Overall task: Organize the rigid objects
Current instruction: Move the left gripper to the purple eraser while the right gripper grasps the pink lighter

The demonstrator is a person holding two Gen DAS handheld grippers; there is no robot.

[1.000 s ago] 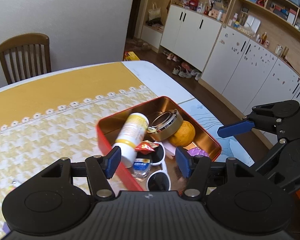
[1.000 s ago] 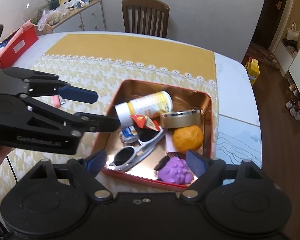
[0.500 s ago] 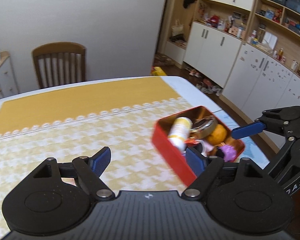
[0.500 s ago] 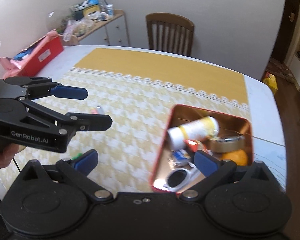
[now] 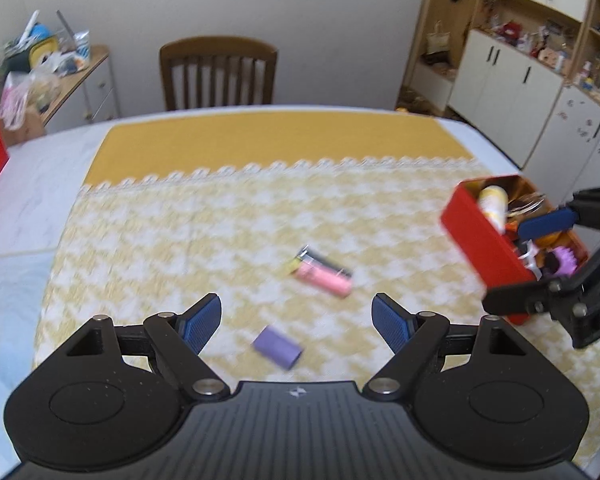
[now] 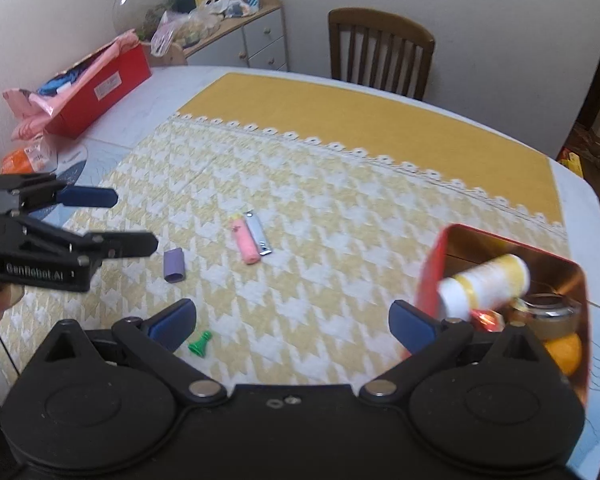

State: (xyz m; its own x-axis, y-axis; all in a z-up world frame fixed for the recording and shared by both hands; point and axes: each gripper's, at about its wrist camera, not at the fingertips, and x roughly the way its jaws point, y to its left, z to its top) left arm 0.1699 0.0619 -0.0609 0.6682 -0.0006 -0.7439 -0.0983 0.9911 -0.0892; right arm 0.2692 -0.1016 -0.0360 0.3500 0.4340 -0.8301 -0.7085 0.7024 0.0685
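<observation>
My left gripper point(image 5: 296, 320) is open and empty, low over the yellow houndstooth cloth point(image 5: 220, 220). A purple cylinder point(image 5: 278, 346) lies just below its fingertips, with a pink tube point(image 5: 324, 278) and a silver piece point(image 5: 320, 258) farther on. Open and empty too, my right gripper point(image 6: 292, 322) hangs above the cloth, a green pawn point(image 6: 199, 346) beside its left pad. The red tin point(image 6: 432, 264) at the right holds a white-and-yellow bottle point(image 6: 484, 286), an orange point(image 6: 564, 354), a metal ring point(image 6: 548, 312) and more. The purple cylinder point(image 6: 174, 265) lies under the left gripper's fingers point(image 6: 88, 196).
A wooden chair point(image 5: 218, 72) stands at the table's far side. A red box with pink bags point(image 6: 100, 84) sits at the far left of the table. A cluttered sideboard point(image 5: 60, 68) is behind it. White cabinets point(image 5: 500, 76) line the right wall.
Both grippers have swung left, away from the red tin and out over the cloth. Both sets of jaws stand wider. The purple cylinder, pink tube and green pawn have come into view.
</observation>
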